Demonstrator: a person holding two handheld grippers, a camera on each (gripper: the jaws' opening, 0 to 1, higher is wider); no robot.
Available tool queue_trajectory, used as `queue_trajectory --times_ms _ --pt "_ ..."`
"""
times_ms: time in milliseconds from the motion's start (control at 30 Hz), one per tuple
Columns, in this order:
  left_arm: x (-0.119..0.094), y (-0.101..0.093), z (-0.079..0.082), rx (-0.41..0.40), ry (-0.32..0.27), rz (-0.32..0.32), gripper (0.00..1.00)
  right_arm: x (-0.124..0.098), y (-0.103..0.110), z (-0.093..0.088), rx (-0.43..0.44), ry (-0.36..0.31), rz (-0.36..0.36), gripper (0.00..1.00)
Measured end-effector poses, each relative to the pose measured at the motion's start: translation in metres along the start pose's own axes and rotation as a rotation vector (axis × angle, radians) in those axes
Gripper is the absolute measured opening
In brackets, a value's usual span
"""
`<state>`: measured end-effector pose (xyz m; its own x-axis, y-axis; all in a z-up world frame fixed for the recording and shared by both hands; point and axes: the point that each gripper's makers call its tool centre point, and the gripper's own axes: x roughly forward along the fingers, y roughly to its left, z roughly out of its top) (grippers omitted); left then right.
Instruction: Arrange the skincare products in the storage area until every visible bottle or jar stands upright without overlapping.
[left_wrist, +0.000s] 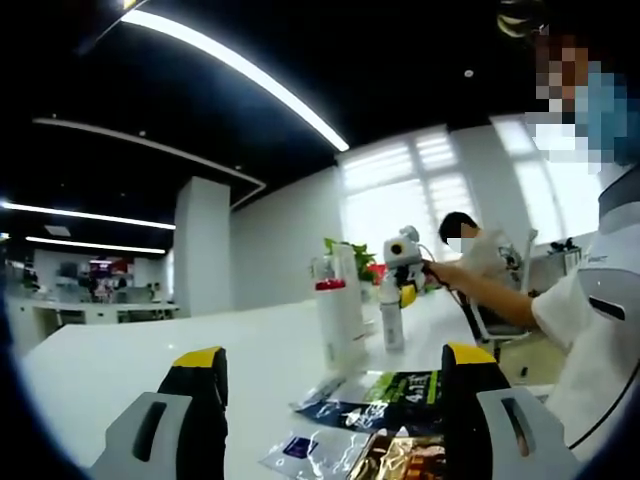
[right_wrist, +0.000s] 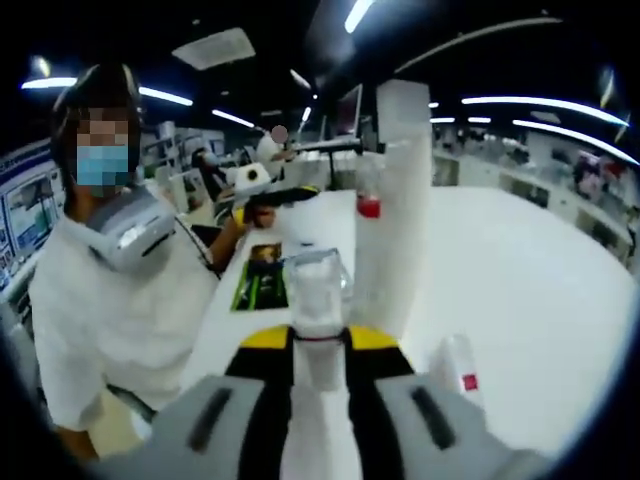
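White bench (left_wrist: 120, 360) spreads under office strip lights. At lower centre of the right gripper view my right tongs (right_wrist: 318, 365) are clamped on a clear-capped bottle (right_wrist: 318, 300), long axis upright, just beside the tall white bottle (right_wrist: 395, 230). My left tongs (left_wrist: 335, 385) gape empty above sachets (left_wrist: 375, 420), farther off.

Dark green sachet (left_wrist: 400, 388) shows white digits, seemingly "417"
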<state>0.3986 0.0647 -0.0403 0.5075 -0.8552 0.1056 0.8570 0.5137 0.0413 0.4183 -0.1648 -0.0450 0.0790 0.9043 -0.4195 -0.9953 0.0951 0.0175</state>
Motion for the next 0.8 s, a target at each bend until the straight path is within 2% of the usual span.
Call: queue_trajectory --times_ms 367,567,800 --pt "-0.001 0.001 0.0 0.002 0.002 0.0 0.9 0.011 -0.002 0.004 -0.02 0.011 0.014 0.19" --pt "-0.001 0.001 0.0 0.002 0.002 0.0 0.9 0.025 0.005 0.009 -0.06 0.02 0.012 0.19" --pt "-0.001 0.0 -0.001 0.006 0.006 -0.002 0.9 0.04 0.01 0.015 -0.056 0.012 0.048 0.19"
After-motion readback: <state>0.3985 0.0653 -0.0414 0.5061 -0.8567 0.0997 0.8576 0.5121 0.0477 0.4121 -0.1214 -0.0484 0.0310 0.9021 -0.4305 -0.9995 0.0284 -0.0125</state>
